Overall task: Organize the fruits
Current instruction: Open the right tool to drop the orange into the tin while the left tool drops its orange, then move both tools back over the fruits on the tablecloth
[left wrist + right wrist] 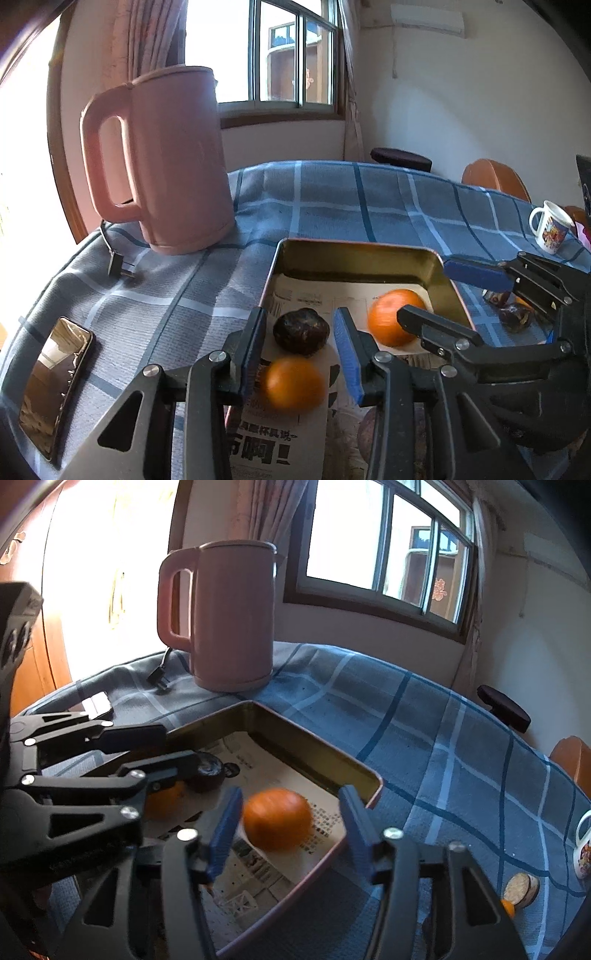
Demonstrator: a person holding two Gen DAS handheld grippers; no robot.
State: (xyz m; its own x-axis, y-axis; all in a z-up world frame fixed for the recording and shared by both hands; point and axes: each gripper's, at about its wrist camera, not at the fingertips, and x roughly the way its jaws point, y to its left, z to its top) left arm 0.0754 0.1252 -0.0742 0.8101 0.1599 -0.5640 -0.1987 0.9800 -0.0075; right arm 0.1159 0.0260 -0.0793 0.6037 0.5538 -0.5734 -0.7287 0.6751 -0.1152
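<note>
Orange fruit (277,819) between right hand-held gripper (288,823) pads, untouched | jaws parted | tray (364,775)

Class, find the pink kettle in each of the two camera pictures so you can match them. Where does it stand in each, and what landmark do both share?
Left wrist view: the pink kettle stands upper left, behind the tray's far left corner.
Right wrist view: the pink kettle stands upper centre-left, behind the tray's far corner.
Shared landmark: the metal tray lined with newspaper.
</note>
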